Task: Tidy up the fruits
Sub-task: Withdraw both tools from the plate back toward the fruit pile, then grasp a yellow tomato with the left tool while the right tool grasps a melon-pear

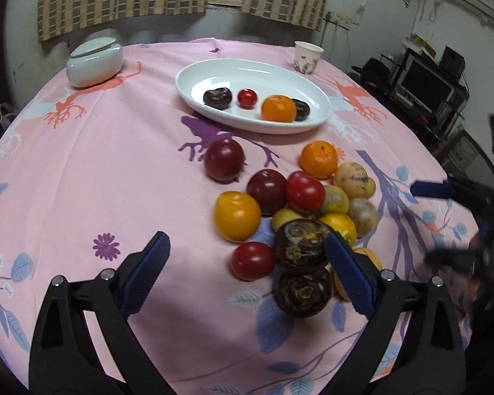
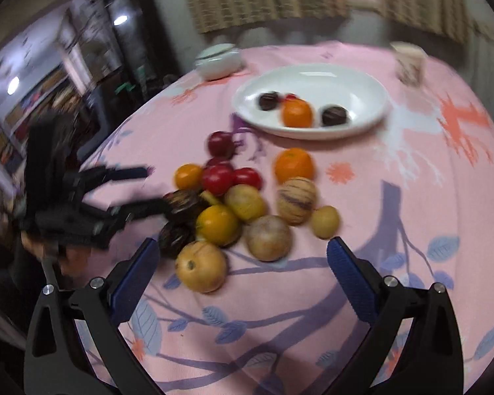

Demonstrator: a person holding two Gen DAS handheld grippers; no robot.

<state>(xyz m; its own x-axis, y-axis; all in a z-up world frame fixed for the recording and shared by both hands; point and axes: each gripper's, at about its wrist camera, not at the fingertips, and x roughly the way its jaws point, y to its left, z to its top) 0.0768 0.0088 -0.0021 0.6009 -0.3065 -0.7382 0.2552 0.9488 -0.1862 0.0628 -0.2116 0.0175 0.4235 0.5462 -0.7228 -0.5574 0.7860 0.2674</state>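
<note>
A white oval plate (image 1: 214,75) (image 2: 352,82) at the back holds two dark chestnuts, a small red fruit and an orange (image 1: 278,108). A pile of loose fruit lies on the pink cloth in front: plums, red tomatoes (image 1: 304,191), yellow fruits (image 1: 237,215), an orange (image 1: 318,159), striped melons and two dark water chestnuts (image 1: 301,247). My left gripper (image 1: 247,253) is open low over the pile's near left; its right finger touches the upper dark chestnut. My right gripper (image 2: 242,256) is open and empty above the pile's near side, with a tan fruit (image 2: 201,266) between the fingers.
A lidded pale green jar (image 1: 94,61) stands at the back left and a paper cup (image 1: 307,56) at the back right. Shelves with electronics (image 1: 425,82) stand right of the table. The right wrist view is blurred.
</note>
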